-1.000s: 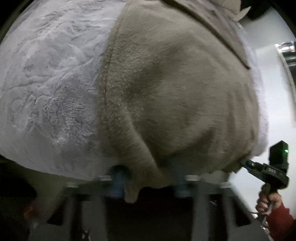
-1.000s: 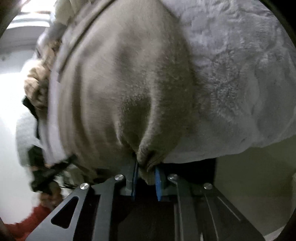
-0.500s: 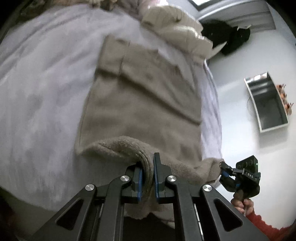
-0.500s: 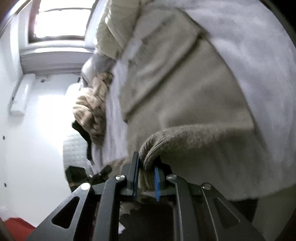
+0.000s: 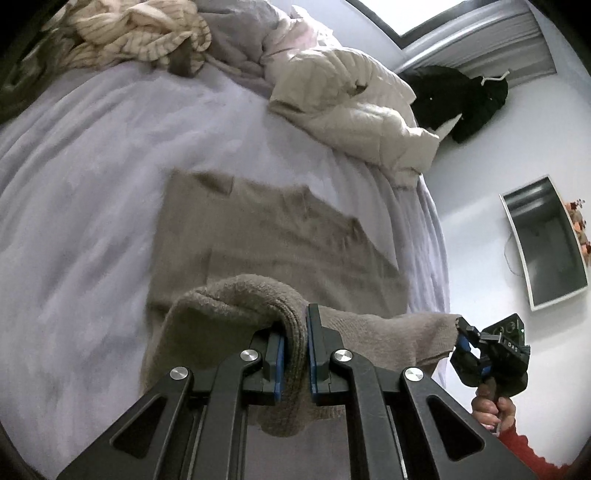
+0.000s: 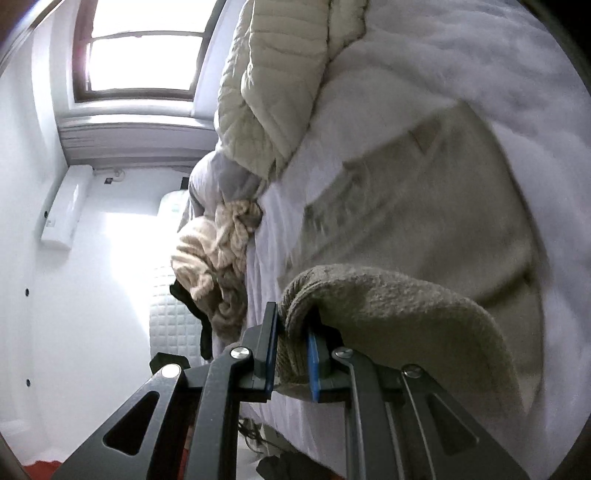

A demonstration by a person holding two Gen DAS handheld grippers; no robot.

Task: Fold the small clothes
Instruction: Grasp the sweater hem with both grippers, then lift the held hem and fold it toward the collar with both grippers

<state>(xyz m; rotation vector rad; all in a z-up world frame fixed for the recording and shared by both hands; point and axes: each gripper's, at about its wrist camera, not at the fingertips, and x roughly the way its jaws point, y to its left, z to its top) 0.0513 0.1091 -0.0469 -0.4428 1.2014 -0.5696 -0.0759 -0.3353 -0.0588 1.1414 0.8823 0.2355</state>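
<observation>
Both grippers, left and right, are clamping the sweater's raised hem above the bed.

My left gripper and right gripper are both clamped on the taupe sweater, so the lifted hem blocks my 6 o'clock. Open lavender blanket from 8 to 11 o'clock in the left wrist view: free passage there. Cream puffer jacket heaped at 1 o'clock, striped garment pile at 11. Past the bed edge at 3 o'clock, bare white wall with a mirror.
</observation>
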